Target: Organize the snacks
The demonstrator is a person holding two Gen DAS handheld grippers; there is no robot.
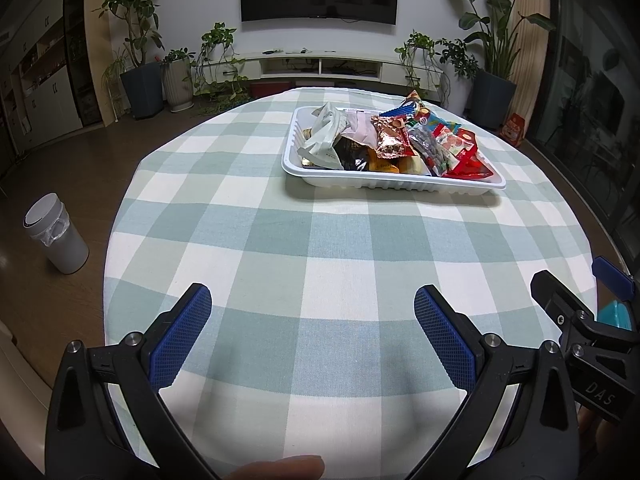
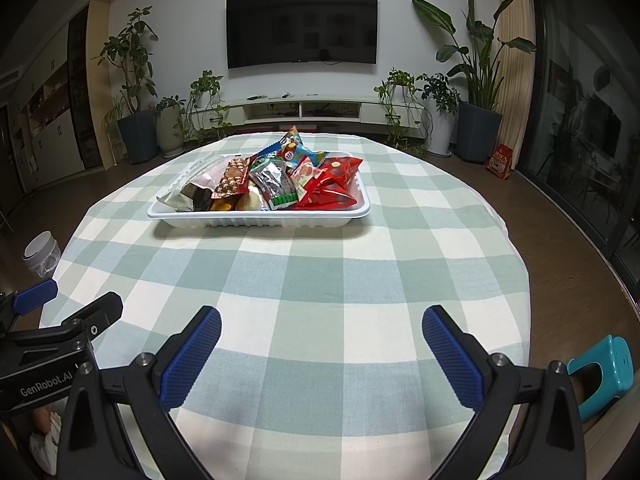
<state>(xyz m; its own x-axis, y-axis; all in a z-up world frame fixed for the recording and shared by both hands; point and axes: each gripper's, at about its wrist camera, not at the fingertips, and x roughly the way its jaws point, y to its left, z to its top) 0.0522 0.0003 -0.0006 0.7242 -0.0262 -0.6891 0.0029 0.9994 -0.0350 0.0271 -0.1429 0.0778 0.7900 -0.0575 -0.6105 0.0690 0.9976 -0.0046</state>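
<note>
In the left wrist view, the jaws of the left gripper (image 1: 312,332) are spread wide, grasping nothing, above the checked desk (image 1: 280,240). The snacks (image 1: 392,140) are heaped in a white tray (image 1: 400,182) well ahead; loosely stacked packets could be toppled by a careless reach.

In the right wrist view, the right gripper (image 2: 322,344) is likewise released. Nothing is seen blocking the way to the tray.

Heaped snack packets in a shallow white plastic tray (image 2: 260,219) on the far half of the table.

A glossy red bag (image 2: 334,184) lies at the right end, a coppery foil packet (image 2: 234,176) props up near the middle, a pale white pouch (image 1: 326,136) slumps at the left; darker packets underneath are hard to make out.
</note>
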